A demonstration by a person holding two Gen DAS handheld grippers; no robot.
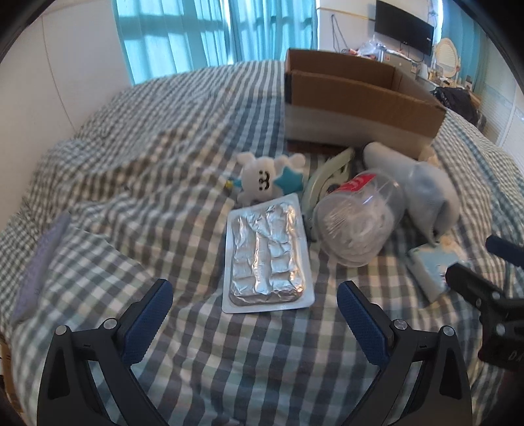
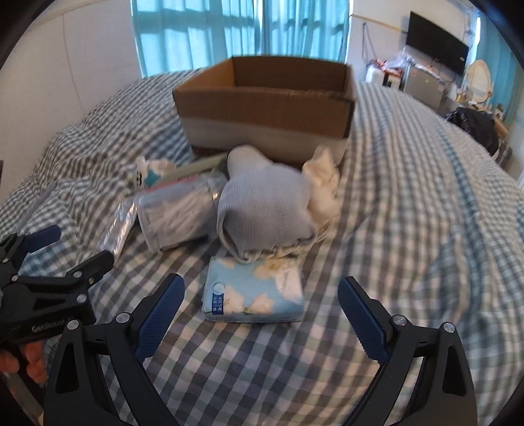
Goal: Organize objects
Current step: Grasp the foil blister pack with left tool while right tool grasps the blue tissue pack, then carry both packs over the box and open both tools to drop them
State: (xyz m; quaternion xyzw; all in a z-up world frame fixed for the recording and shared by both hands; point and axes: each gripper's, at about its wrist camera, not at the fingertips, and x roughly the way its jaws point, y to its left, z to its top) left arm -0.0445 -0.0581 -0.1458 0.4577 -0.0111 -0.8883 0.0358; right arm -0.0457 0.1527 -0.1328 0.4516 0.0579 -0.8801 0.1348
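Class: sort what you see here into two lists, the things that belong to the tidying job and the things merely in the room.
Job: cardboard box, foil pack, clear jar, plush toy, grey cloth, tissue packet, left gripper, right gripper.

Just there: checked bedspread, curtains, monitor.

Both wrist views look forward, low and close over the bed (image 1: 131,164), sharing the cardboard box (image 1: 360,108) beyond.

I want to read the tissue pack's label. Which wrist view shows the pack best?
The right wrist view: the blue floral tissue pack lies whole and unobstructed just ahead of the open right gripper. In the left wrist view only part of it shows at the right, behind the right gripper's fingers.
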